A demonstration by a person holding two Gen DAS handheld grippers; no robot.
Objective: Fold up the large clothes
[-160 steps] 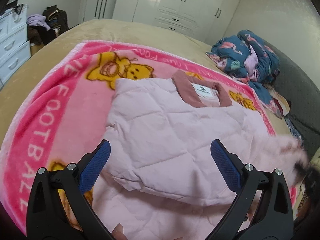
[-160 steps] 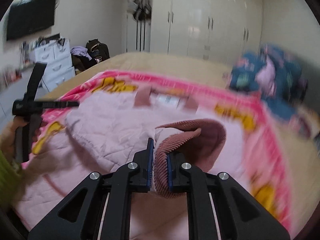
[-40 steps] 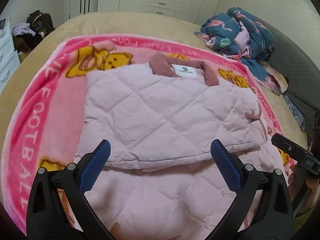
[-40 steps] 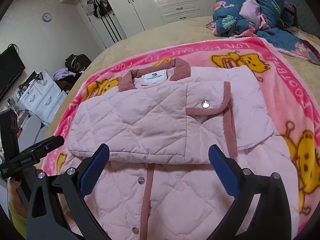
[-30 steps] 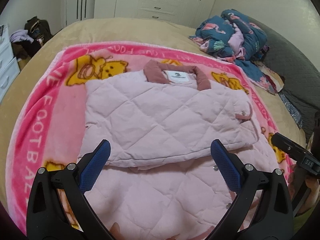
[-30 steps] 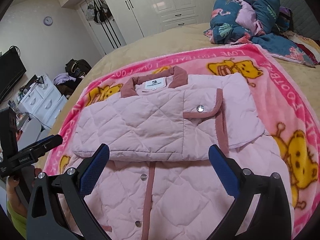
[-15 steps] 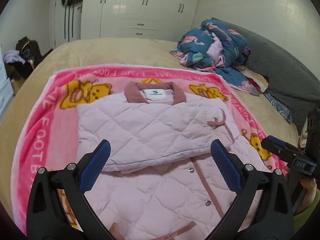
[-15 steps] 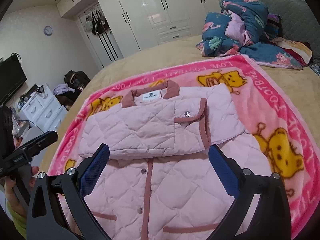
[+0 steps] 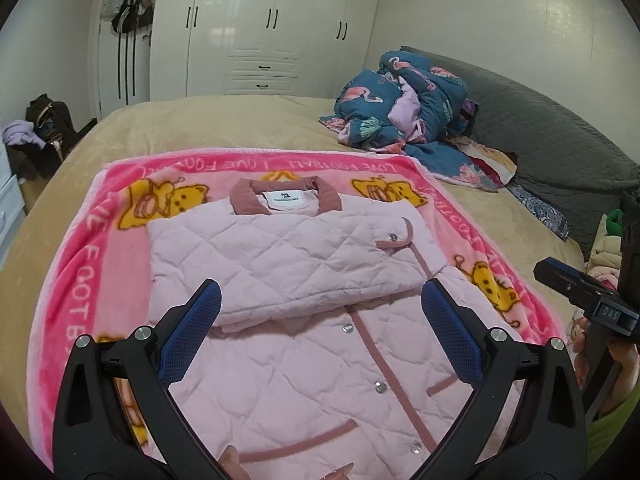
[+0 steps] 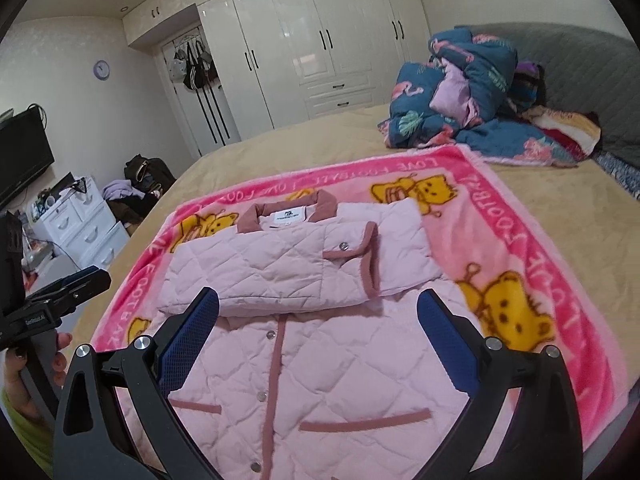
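We are holding the left gripper [image 9: 320,332] and right gripper [image 10: 316,332] spread wide and empty above the jacket [image 9: 320,360] lying on the blanket [image 9: 80,264], risking its crossed sleeves [image 10: 280,268] sliding apart if we lift the hem unevenly.

Both tongs [image 9: 320,304] [image 10: 318,310] spread wide, empty

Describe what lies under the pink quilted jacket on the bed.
The jacket rests on a pink cartoon-bear blanket, which is spread over the tan bed cover. The blanket's middle is hidden beneath the jacket, so any print there cannot be seen.
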